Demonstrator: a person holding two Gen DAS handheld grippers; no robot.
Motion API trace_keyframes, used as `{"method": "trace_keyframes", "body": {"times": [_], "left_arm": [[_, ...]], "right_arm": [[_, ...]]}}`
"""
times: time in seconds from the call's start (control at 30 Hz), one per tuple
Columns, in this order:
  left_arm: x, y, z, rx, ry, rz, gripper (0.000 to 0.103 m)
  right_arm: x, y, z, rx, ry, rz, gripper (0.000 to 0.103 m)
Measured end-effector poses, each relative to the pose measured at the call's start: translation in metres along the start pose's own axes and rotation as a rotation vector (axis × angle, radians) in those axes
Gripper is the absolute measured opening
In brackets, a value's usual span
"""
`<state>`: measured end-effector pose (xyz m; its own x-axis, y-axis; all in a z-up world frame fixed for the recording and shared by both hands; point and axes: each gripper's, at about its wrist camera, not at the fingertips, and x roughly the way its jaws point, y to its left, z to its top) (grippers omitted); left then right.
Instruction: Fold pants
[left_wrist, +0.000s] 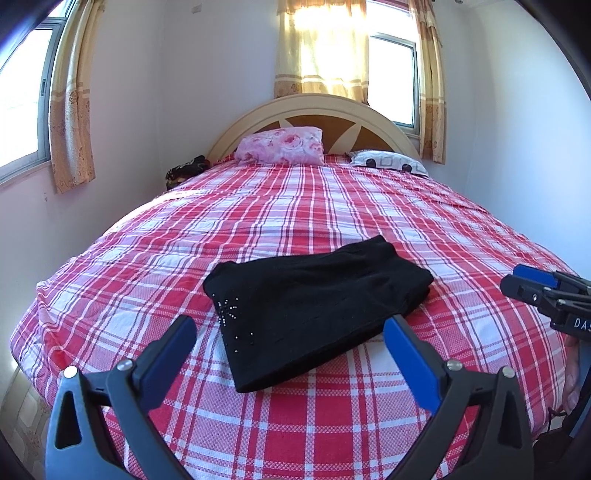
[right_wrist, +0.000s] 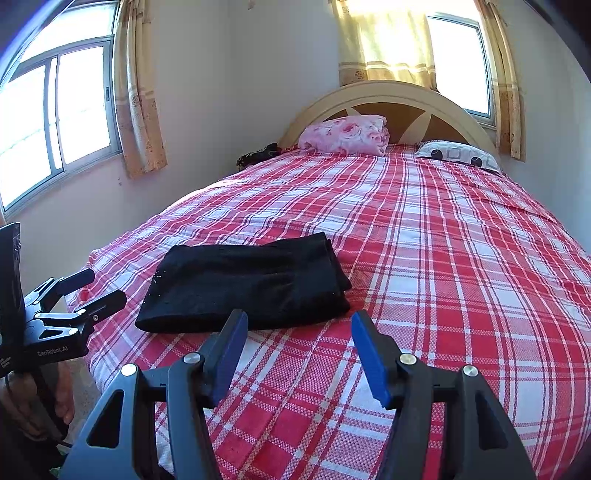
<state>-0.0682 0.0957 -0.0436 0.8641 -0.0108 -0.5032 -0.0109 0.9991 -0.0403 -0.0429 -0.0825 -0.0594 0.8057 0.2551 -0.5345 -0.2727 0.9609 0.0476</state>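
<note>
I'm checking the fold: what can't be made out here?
- Underside and inner layers of the pants: covered by the top layer, both views.
- Dark bundle beside the bed: too small to identify.
- Near bed edge: cut off by the frame and both sets of jaws.

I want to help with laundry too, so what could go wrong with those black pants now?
The folded black pants lie near the foot edge of the red-and-white plaid bedspread, so a bump might slide them off. Both the left tongs and right tongs are open and empty just above the bed; pinching only the top layer could pull the fold apart. The little beads on the fabric might snag.
</note>
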Motion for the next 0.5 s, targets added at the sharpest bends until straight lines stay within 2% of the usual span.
{"method": "trace_keyframes", "body": {"times": [0.2, 0.5], "left_arm": [[-0.0049, 0.0018, 0.0054, -0.013, -0.018, -0.002, 0.103], [-0.0018, 0.006, 0.0042, -0.027, 0.0, 0.015, 0.103]], "right_arm": [[-0.0077, 0.0028, 0.0038, -0.006, -0.023, -0.002, 0.06], [-0.0091, 0.0098, 0.0029, -0.027, -0.024, -0.002, 0.06]]}}
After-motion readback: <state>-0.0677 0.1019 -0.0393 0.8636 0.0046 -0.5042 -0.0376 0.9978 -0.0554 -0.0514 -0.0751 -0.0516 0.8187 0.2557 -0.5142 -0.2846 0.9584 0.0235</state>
